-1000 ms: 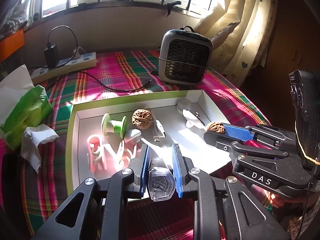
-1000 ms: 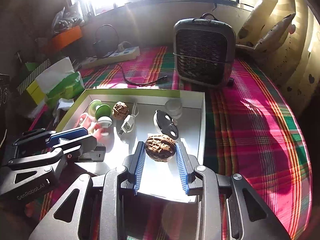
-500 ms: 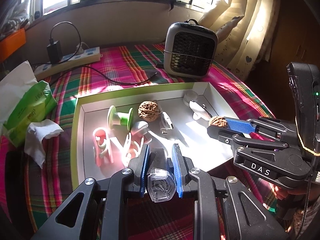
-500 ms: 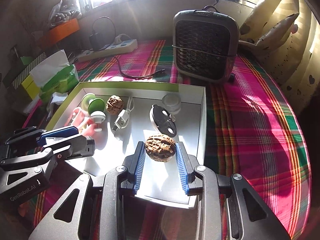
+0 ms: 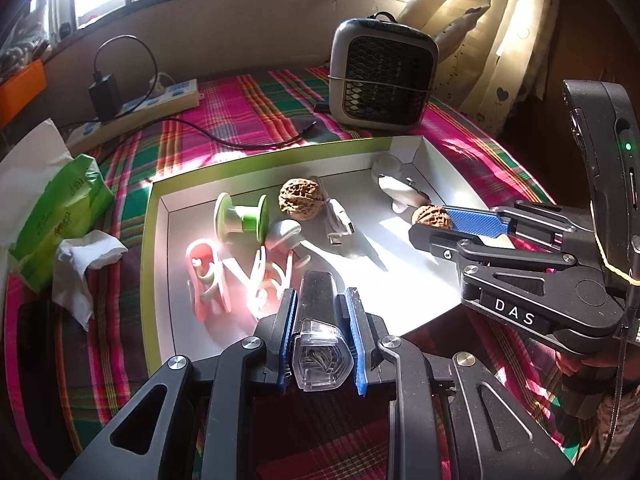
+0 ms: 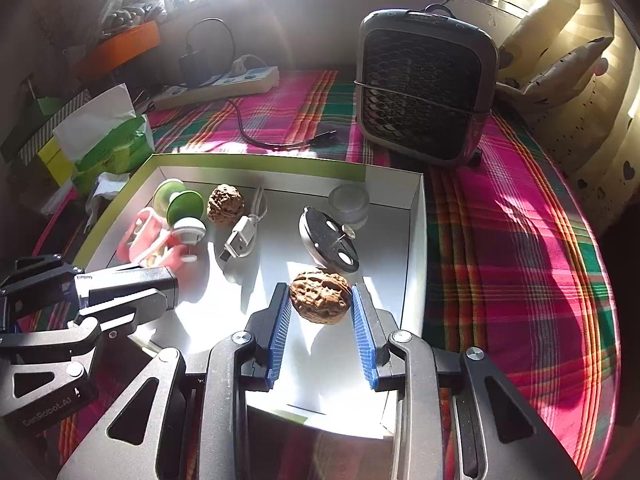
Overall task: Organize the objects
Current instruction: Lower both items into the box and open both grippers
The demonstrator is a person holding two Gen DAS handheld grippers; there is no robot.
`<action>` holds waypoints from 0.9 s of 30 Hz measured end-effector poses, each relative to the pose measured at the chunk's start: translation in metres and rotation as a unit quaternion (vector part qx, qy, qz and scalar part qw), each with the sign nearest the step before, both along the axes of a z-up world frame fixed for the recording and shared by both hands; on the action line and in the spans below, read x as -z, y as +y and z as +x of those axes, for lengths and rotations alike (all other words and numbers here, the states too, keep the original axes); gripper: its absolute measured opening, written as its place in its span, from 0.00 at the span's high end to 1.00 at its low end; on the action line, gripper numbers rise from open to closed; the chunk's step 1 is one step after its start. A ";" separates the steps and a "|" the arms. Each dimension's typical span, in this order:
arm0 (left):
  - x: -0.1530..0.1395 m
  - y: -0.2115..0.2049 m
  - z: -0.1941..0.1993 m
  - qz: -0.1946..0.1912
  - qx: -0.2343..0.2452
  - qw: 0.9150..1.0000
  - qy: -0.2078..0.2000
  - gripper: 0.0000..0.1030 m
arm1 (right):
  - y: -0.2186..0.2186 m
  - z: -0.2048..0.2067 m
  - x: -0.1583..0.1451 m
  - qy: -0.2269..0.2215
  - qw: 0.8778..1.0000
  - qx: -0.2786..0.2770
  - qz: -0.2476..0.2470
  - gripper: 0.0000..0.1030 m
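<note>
Plaid cloth: a pink, green and red checked cloth (image 6: pixel 500 264) covers the surface under everything.
Box: a shallow white cardboard box with a lime-green outer rim (image 5: pixel 256 156) lies on the cloth at centre.
Heater: a grey square heater with a black mesh front (image 6: pixel 424 88) stands upright beyond the box's far right corner.
Power strip: a cream power strip (image 5: pixel 136 108) lies far left with a black plug in it.
Left gripper (image 5: pixel 322 312): its blue pads are clamped on a black torch-like device with a clear faceted end (image 5: pixel 320 332), held over the box's near edge.
Right gripper (image 6: pixel 322 306): its blue ribbed pads press both sides of a wrinkled brown walnut (image 6: pixel 320 296), held above the box's near right part.
Spool: a green plastic spool (image 5: pixel 240 220) lies on its side in the box's left half.
Second walnut (image 5: pixel 300 199): rests just right of the spool.
USB plug: a white USB plug (image 6: pixel 240 240) lies mid-box, beside that nut.
</note>
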State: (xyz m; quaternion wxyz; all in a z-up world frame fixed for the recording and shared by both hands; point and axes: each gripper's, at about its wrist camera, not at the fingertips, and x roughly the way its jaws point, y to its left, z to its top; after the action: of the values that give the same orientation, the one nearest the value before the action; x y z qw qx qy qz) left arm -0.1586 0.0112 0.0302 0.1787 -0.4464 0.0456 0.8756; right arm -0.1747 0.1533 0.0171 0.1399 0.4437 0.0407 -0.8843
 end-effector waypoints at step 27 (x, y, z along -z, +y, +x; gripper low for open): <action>0.006 0.009 -0.014 0.011 -0.006 1.000 0.022 0.80 | -0.003 -0.003 0.002 0.003 1.000 0.006 0.016 0.69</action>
State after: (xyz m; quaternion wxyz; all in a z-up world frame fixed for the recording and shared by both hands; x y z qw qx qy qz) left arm -0.1724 0.0199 0.0241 0.1773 -0.4258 0.0376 0.8865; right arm -0.1773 0.1500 0.0151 0.1274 0.4438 0.0522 -0.8855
